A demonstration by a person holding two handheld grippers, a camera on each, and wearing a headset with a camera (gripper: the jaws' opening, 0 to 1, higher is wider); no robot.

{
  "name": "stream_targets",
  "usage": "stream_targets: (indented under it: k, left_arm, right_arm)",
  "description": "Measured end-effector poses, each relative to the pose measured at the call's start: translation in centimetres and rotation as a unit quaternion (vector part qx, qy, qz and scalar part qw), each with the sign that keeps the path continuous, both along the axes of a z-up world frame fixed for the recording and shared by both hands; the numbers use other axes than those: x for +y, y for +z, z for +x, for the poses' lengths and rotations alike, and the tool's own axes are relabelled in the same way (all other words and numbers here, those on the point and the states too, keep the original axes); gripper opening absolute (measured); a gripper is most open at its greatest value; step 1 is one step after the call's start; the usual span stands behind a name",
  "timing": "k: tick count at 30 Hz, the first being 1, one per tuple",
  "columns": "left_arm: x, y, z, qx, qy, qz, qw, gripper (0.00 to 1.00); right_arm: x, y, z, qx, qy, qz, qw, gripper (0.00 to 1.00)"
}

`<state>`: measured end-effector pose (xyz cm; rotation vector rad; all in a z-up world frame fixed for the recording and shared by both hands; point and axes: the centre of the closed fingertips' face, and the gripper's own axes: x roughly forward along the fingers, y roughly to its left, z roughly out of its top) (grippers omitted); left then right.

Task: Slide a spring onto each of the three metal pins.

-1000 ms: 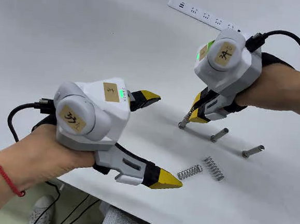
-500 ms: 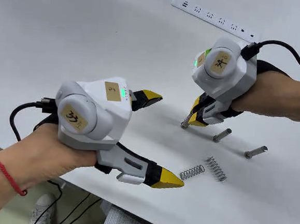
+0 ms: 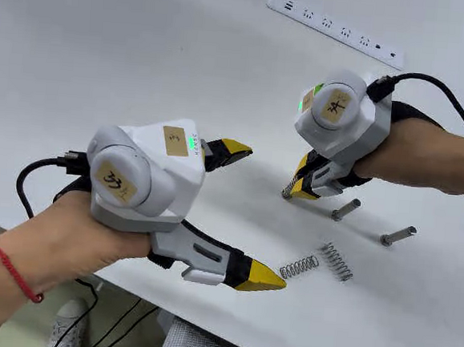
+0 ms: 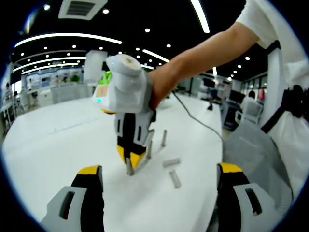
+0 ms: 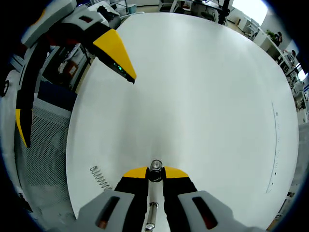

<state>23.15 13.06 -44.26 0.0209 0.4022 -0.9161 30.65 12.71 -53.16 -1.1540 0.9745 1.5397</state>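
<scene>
My right gripper is shut on a metal pin that carries a spring, its tip down at the table. Seen in the left gripper view, the right gripper points down at the table. Two bare pins lie to its right. Two loose springs lie nearer the front edge; one spring appears in the right gripper view. My left gripper hovers open at the front left, with nothing between its fingers.
A white power strip lies at the far side of the table. The table's front edge runs just under the left gripper, with cables and floor below. A cable trails from the right gripper.
The right gripper's body has sunk lower toward the table while its tip stays at the same spot. The left gripper has held still.
</scene>
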Motion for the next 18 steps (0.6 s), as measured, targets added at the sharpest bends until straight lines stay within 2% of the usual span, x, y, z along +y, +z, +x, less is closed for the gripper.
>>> stream_targets:
  k: [7,18]
  left_arm:
    - [-0.1,-0.08,-0.04,0.001,-0.002,0.0,1.0,0.99]
    - [-0.13,-0.05,-0.15,0.001,-0.003,0.001,1.0,0.99]
  right_arm:
    - [-0.06,-0.43,0.24,0.002,-0.004,0.001,1.0,0.12]
    - [0.05,-0.47,-0.24,0.004,-0.003,0.007,1.0,0.14]
